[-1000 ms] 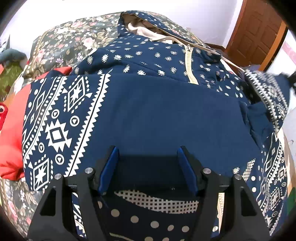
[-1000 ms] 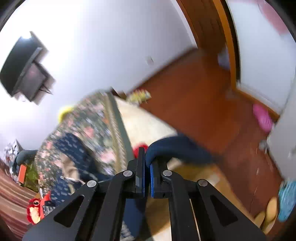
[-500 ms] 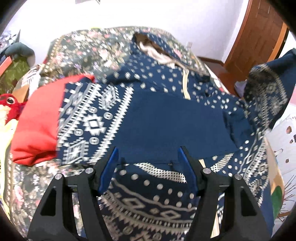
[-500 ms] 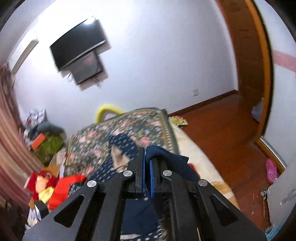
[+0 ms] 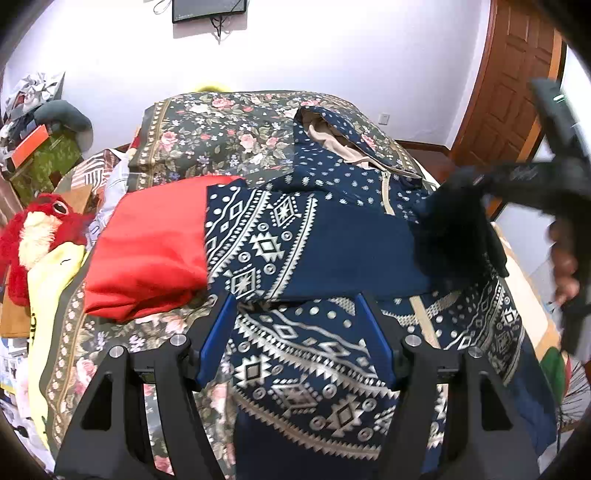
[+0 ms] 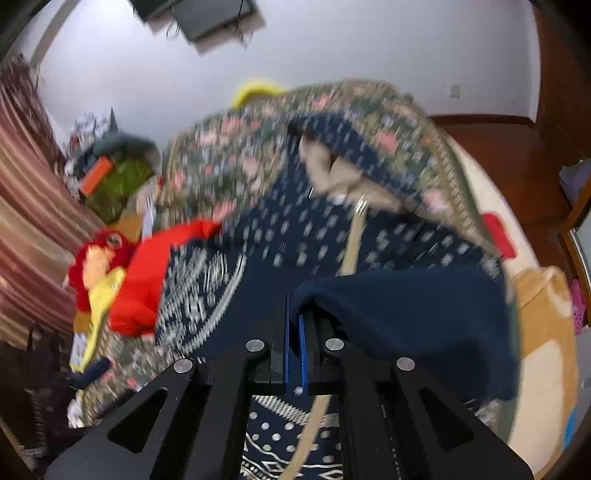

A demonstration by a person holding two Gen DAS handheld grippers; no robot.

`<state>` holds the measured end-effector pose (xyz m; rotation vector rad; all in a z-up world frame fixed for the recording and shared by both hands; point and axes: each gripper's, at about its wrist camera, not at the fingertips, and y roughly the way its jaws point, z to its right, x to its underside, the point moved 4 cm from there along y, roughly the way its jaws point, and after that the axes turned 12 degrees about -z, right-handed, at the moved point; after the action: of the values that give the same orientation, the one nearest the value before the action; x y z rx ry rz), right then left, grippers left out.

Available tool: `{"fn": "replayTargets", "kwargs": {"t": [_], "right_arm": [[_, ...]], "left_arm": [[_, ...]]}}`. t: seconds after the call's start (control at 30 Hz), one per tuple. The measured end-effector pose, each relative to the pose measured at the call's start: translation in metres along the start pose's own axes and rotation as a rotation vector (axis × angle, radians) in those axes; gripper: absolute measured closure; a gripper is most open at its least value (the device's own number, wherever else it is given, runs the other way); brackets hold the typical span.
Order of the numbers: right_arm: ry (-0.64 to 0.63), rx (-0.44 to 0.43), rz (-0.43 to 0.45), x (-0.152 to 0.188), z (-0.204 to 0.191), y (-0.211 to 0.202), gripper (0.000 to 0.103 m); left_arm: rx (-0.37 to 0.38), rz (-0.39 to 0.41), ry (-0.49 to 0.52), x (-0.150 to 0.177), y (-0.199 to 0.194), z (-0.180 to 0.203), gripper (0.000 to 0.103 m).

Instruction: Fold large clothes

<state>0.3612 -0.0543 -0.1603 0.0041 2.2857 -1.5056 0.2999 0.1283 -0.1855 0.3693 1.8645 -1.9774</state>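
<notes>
Hoodie (image 5: 343,240) spread across the floral bedspread (image 5: 221,129), one sleeve pinched and lifted over it.

Left gripper (image 5: 295,332) hovers above the hoodie's patterned hem with its blue pads spread wide, gripping nothing. Right gripper (image 6: 293,325) has its pads pressed together on the dark blue sleeve (image 6: 406,314), which hangs in a fold above the hoodie's zipped front; the view is motion-blurred. Beside the hoodie's far sleeve lies a red garment (image 5: 147,254), and beyond that a red plush toy (image 5: 33,236). A wall-mounted screen (image 5: 207,7) hangs behind the hoodie's hood.
</notes>
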Motion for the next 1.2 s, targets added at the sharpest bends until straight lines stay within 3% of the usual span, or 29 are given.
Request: {"fn": "replayTargets", "kwargs": {"t": [0.2, 0.37, 0.43, 0.5, 0.53, 0.67, 0.77, 0.87, 1.03, 1.2], "right_arm": [[0.015, 0.010, -0.137, 0.030, -0.017, 0.059, 0.095], [-0.003, 0.042, -0.211, 0.050, -0.020, 0.078, 0.093], [-0.016, 0.033, -0.254, 0.057, -0.019, 0.078, 0.085], [-0.021, 0.009, -0.283, 0.062, -0.020, 0.075, 0.063], [-0.025, -0.001, -0.288, 0.065, -0.020, 0.069, 0.059], [-0.050, -0.007, -0.238, 0.069, -0.013, 0.043, 0.053], [-0.051, 0.002, -0.150, 0.067, 0.002, 0.009, 0.052], [-0.027, 0.014, -0.055, 0.064, 0.026, -0.027, 0.043], [0.021, 0.131, 0.119, 0.060, 0.076, -0.079, 0.034], [0.049, 0.212, 0.166, 0.068, 0.120, -0.099, 0.030]], "left_arm": [[0.000, -0.008, -0.022, 0.016, -0.001, -0.014, 0.037], [0.015, -0.033, -0.052, 0.026, 0.004, -0.023, 0.037], [0.016, -0.042, -0.057, 0.028, 0.005, -0.024, 0.037], [0.015, -0.049, -0.058, 0.028, 0.005, -0.023, 0.037], [0.014, -0.048, -0.056, 0.028, 0.004, -0.022, 0.037], [0.012, -0.041, -0.044, 0.025, -0.002, -0.012, 0.037], [0.008, -0.034, -0.018, 0.021, -0.007, 0.001, 0.037], [0.000, -0.028, 0.021, 0.013, -0.010, 0.020, 0.037], [0.009, -0.031, 0.106, -0.005, -0.009, 0.066, 0.037], [0.020, -0.040, 0.197, -0.022, 0.000, 0.117, 0.032]]}}
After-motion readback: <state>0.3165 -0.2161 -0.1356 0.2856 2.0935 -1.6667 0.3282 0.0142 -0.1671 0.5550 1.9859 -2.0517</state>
